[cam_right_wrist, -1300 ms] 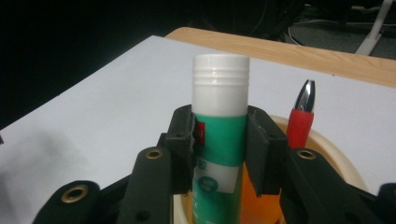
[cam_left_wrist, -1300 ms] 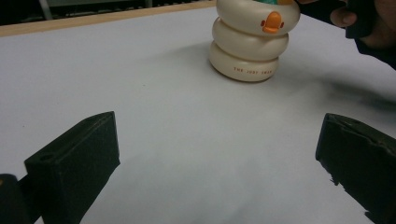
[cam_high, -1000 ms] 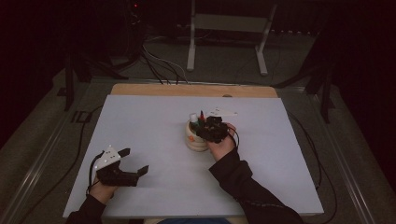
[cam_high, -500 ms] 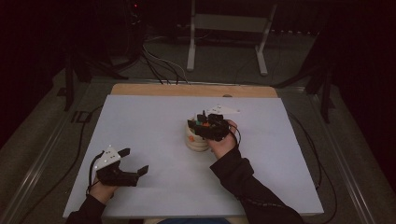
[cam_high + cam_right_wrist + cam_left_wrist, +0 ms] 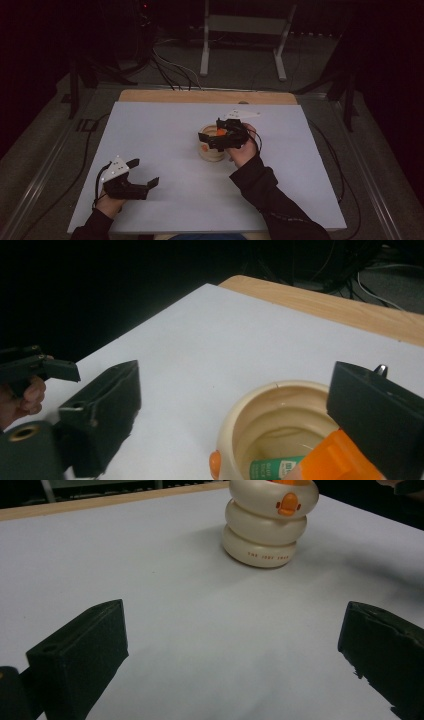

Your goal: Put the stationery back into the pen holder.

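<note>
Altogether: one cream holder (image 5: 211,150), two tools, right tool (image 5: 216,136) open.

Cream ribbed pot (image 5: 270,522) — orange duck-bill knob (image 5: 288,503) — on white table (image 5: 165,140); black fingers (image 5: 80,655).

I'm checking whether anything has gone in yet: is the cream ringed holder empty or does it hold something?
Not empty. The right gripper view looks into the cream holder, and a green-labelled item and an orange piece sit inside.
</note>
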Tool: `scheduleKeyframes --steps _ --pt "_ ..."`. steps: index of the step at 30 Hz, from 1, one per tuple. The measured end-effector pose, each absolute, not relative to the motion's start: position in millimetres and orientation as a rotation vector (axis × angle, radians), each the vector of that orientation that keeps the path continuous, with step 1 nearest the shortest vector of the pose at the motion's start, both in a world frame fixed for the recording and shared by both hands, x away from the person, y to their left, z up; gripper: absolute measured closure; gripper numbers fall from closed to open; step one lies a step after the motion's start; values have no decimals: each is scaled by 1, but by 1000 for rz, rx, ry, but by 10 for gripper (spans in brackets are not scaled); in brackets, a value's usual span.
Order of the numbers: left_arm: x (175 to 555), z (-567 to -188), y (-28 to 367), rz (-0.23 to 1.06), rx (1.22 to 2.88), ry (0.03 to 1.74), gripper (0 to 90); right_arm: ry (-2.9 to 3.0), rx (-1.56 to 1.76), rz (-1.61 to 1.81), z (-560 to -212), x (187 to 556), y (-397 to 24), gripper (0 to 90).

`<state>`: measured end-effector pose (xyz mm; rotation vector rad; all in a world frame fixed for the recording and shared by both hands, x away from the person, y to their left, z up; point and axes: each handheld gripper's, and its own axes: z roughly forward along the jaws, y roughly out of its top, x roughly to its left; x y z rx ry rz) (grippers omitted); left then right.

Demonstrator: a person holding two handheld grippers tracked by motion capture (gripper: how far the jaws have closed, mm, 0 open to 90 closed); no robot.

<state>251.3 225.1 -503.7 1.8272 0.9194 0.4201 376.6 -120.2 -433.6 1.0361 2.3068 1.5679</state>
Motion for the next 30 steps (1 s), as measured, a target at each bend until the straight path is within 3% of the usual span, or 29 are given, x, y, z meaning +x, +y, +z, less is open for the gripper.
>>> scheduleKeyframes --steps 9,30 --pt "251 -503 225 421 1825 918 3 2325 986 1570 -422 376 -132 0" --pt "251 -503 225 421 1823 908 3 2318 942 1510 -406 371 -174 0"
